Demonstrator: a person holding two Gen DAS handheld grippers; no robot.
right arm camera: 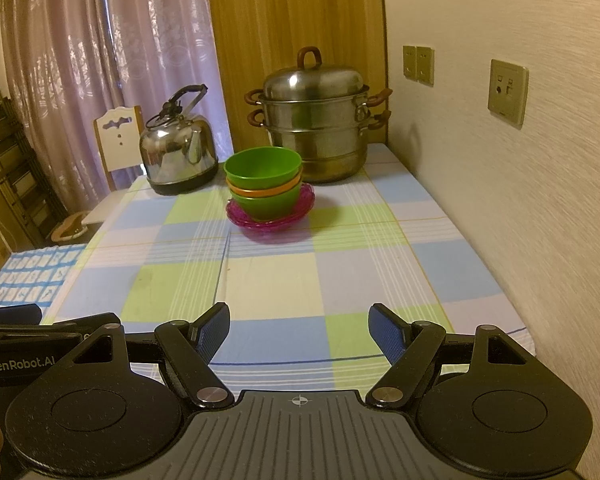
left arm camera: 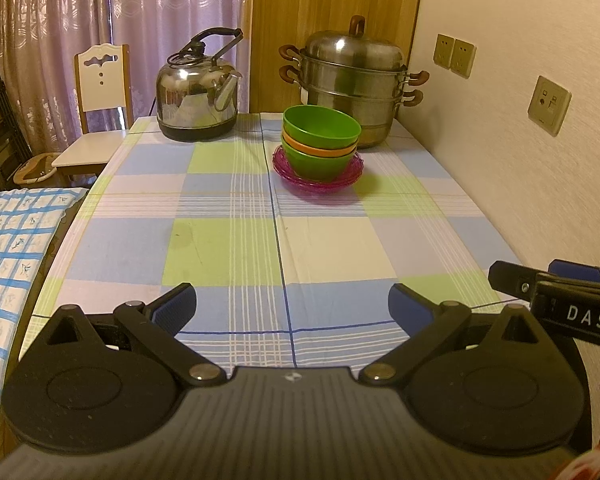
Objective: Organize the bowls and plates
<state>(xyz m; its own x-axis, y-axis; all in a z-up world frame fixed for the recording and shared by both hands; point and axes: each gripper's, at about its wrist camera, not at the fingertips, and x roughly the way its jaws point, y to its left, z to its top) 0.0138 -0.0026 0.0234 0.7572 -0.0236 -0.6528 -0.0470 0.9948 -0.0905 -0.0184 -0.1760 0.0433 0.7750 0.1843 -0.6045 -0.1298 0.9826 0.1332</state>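
Note:
A stack of bowls point(left arm camera: 320, 140) point(right arm camera: 264, 184), green on top, orange in the middle, green below, stands on a pile of pink see-through plates point(left arm camera: 318, 176) point(right arm camera: 270, 216) toward the far end of the checked table point(left arm camera: 228, 240) point(right arm camera: 284, 272). My left gripper point(left arm camera: 292, 304) hangs open over the near end of the table, far from the stack, nothing between its blue pads. My right gripper point(right arm camera: 300, 328) is open beside it, also empty. Each gripper shows at the edge of the other's view.
A steel kettle point(left arm camera: 198, 96) point(right arm camera: 178, 152) stands at the far left of the table and a lidded steel steamer pot point(left arm camera: 354, 84) point(right arm camera: 316, 128) right behind the bowls. A wall with sockets point(left arm camera: 548, 104) runs along the right edge. A chair point(left arm camera: 100, 92) and a blue checked cloth point(left arm camera: 8, 248) lie left.

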